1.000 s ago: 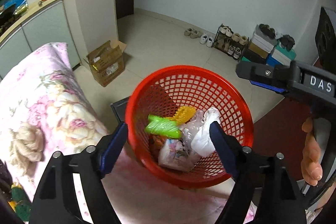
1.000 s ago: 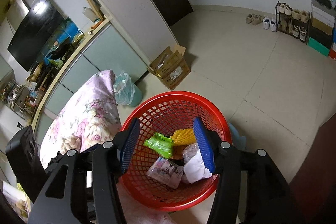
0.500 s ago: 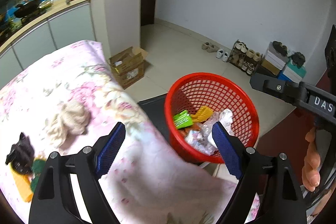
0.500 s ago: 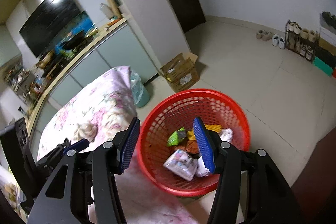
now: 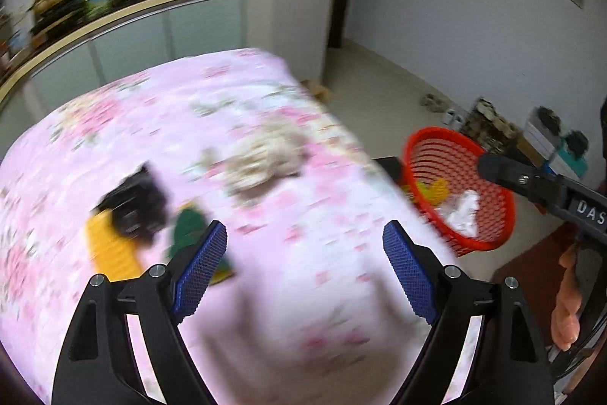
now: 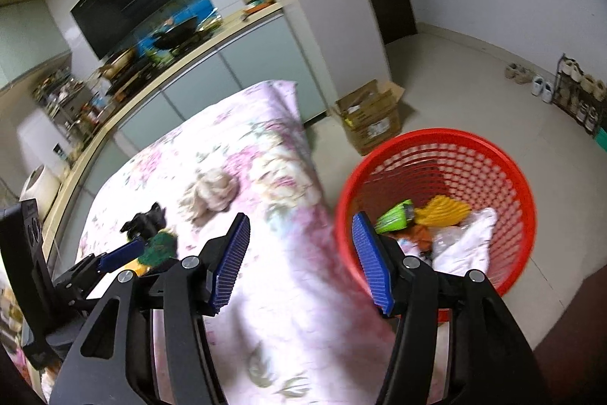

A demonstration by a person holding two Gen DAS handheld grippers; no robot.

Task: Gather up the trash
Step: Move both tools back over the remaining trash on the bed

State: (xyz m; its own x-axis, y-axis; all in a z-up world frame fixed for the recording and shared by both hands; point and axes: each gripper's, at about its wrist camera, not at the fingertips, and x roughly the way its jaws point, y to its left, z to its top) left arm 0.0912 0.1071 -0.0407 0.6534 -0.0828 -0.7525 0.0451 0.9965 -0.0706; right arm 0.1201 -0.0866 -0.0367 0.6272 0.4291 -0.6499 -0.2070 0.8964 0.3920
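A red mesh basket stands on the floor beside a table under a pink floral cloth. A green wrapper, a yellow piece and a white bag lie in it. On the cloth lie a beige crumpled wad, a black item, a yellow piece and a green piece. My left gripper hangs open over the cloth, just right of the green piece. My right gripper is over the table's edge, its jaws opening with nothing between them.
An open cardboard box sits on the floor behind the basket. A kitchen counter runs behind the table. Shoes and a shoe rack line the far wall. A person's hand holds the right gripper.
Both views have swung left from above the basket to over the cloth-covered table. The basket now sits at the right, and the items on the cloth have come into view.
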